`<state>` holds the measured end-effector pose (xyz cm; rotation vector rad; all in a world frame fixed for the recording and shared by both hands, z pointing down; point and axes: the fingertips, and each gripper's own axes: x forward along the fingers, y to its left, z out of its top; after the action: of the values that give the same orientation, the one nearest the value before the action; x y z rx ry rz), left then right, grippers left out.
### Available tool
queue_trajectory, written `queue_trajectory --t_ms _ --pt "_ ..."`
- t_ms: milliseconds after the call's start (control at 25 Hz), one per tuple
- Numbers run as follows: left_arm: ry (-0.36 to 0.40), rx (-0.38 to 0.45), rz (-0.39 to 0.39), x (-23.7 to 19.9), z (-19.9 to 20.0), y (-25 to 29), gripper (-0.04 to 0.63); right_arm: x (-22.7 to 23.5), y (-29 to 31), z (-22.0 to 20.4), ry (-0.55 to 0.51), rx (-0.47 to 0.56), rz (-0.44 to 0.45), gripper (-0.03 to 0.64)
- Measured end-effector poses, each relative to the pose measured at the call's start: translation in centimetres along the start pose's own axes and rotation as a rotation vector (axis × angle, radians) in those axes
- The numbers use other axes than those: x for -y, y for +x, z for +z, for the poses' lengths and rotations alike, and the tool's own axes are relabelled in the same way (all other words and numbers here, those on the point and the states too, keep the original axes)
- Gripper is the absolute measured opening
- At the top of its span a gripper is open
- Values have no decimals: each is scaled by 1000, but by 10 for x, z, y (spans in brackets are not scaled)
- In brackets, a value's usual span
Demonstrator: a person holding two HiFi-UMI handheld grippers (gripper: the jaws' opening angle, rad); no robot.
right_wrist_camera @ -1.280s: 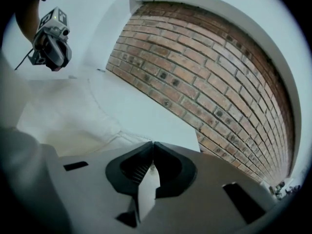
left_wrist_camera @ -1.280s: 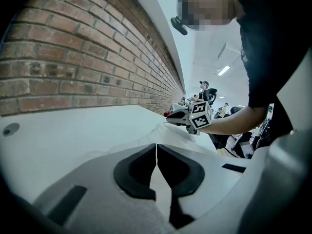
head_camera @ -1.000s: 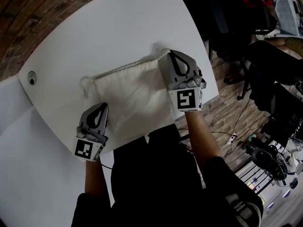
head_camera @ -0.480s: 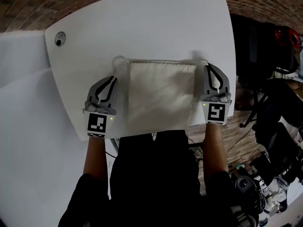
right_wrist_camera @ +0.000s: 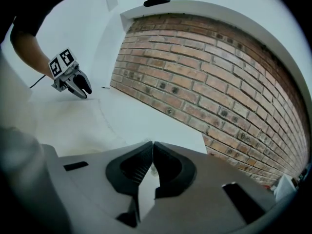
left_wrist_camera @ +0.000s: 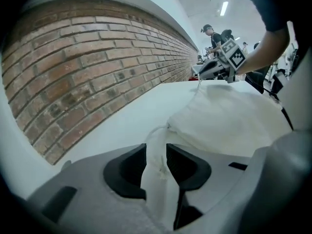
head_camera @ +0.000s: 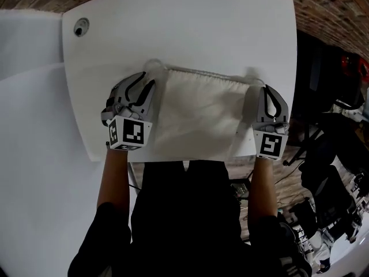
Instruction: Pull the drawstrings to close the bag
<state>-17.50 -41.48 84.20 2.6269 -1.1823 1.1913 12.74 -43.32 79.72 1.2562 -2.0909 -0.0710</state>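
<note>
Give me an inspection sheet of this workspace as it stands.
Surface: white table, grommet hole near far-left corner.
Job's things: cloth bag lies flat; drawstring loops out at its left corner.
Clutter: nothing seen.
Grippers: left gripper open, jaws have just been opening, drawstring between them; right gripper shut by bag's right corner.
Cables: dark lead trails from left gripper.
Surroundings: brick wall, dark chairs.

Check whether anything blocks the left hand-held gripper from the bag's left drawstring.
Nothing visible does. The left hand-held gripper has just been opening its jaws; they stand apart, and the left drawstring of the bag lies between them, not pinched. Around it there is only bare table.
</note>
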Motion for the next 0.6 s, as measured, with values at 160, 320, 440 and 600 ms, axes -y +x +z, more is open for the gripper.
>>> queue_trajectory --t_ms 160,320,440,600 --pt "43 -30 -14 3 -2 6 135 1 1 0 -11 6 10 11" --pt "46 -53 -15 3 -4 11 133 1 4 4 -24 16 19 11" --pt "45 -64 -14 4 -5 12 131 1 4 6 -30 19 25 11" --pt "26 -59 2 3 -5 12 115 1 5 5 -36 20 34 11"
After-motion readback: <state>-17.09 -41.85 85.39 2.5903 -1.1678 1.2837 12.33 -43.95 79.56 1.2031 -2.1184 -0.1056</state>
